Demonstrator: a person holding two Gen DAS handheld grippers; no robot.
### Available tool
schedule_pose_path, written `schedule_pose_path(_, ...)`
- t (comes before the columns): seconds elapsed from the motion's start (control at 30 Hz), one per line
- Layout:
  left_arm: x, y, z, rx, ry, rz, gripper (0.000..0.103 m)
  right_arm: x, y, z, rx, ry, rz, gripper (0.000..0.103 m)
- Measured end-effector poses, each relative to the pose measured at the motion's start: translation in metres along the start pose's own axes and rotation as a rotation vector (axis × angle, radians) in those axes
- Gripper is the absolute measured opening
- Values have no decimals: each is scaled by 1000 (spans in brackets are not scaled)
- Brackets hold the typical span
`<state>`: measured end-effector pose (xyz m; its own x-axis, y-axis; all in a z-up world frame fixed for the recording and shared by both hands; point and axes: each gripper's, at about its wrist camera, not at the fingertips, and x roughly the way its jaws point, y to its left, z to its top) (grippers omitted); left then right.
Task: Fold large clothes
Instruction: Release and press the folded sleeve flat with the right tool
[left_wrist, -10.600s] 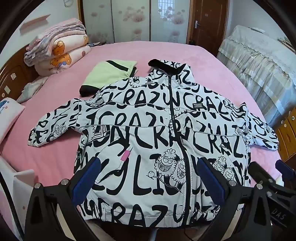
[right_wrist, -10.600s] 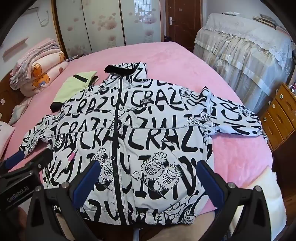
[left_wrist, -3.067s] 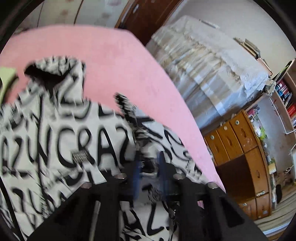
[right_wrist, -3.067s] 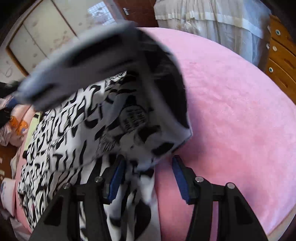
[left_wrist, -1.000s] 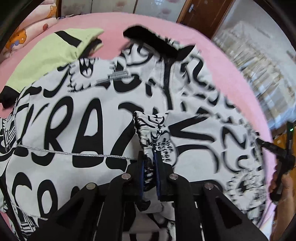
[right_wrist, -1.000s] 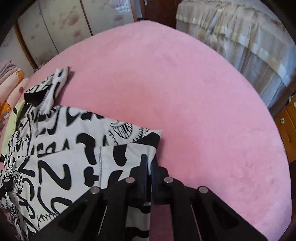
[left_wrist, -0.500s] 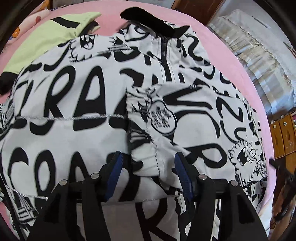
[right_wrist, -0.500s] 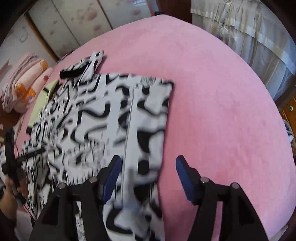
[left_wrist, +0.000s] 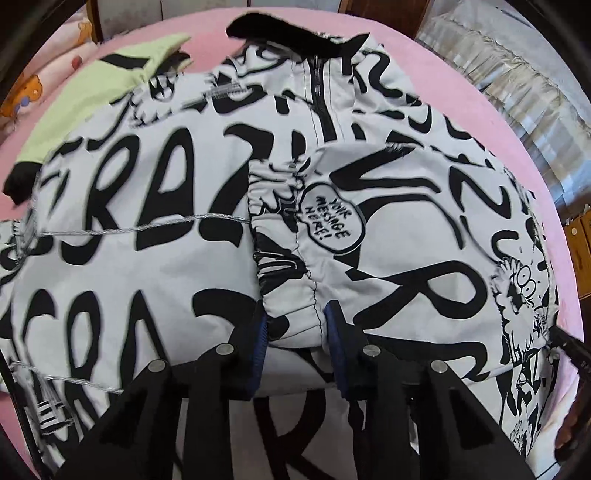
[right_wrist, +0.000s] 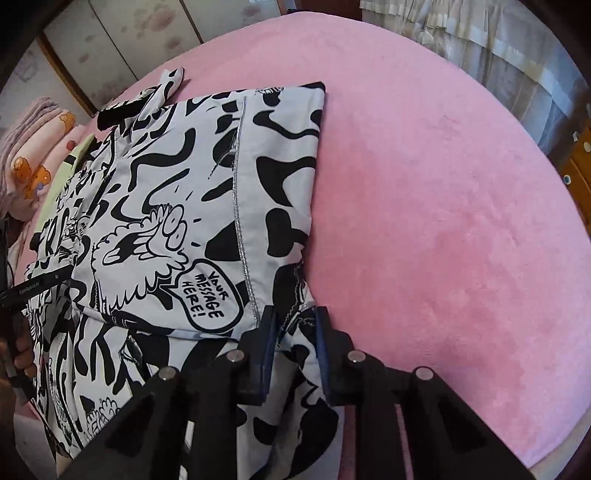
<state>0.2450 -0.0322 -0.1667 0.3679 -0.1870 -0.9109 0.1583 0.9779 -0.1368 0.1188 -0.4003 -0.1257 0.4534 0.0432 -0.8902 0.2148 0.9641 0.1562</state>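
A white jacket with black lettering (left_wrist: 155, 206) lies zipped on the pink bed. Its right sleeve (left_wrist: 406, 229) is folded across the chest, with the cuff (left_wrist: 284, 251) near the zip. My left gripper (left_wrist: 295, 325) stands partly open just in front of the cuff, its blue pads either side of the sleeve's lower edge, not pinching it. In the right wrist view the jacket (right_wrist: 166, 206) fills the left half, with the folded edge running straight. My right gripper (right_wrist: 293, 332) is partly open over that edge, fabric lying between the pads.
A folded green garment (left_wrist: 92, 92) lies under the jacket's far left shoulder. Stacked pink blankets (right_wrist: 29, 147) sit at the bed's far left. Bare pink bedspread (right_wrist: 443, 221) spreads to the right of the jacket. A wooden drawer unit (right_wrist: 580, 162) stands beyond the bed's right edge.
Both grippers let go of the sleeve and opened wide half a second ago. Now their jaws have narrowed, and they sit closer to the fabric. The sleeve stays folded across the chest.
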Motion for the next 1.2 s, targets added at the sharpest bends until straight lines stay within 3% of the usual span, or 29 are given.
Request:
schedule_pose_path(0.1,-21,1,-3,10,-64,-9,32,-24,10,4,-21,-70,-54,34)
schedule_pose_path(0.17,-39,-2,-7,19,-137,-33,38,-38,22,5,-51,-115,-51,34)
schedule_pose_path(0.23,-49,-5,-10,34,-160,-63,43,-44,36,7,-74,-133,-33,35)
schedule_pose_path(0.43,-38,-25,-4,19,-90,-151,43,-27,107,13,-191,-126,79,34)
schedule_pose_path(0.53,-28,-41,-12,11,-68,-234,43,-3,141,12,-221,-82,181,34)
schedule_pose_path(0.63,-16,-55,-22,9,-53,-242,43,24,155,6,-237,-20,209,34)
schedule_pose_path(0.8,19,-56,-15,26,-76,-133,42,47,133,10,-216,-37,104,24)
schedule_pose_path(0.93,28,-54,3,48,-97,-98,41,39,82,19,-149,-101,-40,21)
schedule_pose_path(1.0,31,-54,9,65,-100,-81,41,36,56,20,-119,-97,-34,0)
schedule_pose_path(1.1,34,-52,16,74,-88,-84,41,31,35,21,-81,-93,15,0)
schedule_pose_path(1.2,32,-51,17,90,-74,-89,41,27,37,21,-84,-95,4,0)
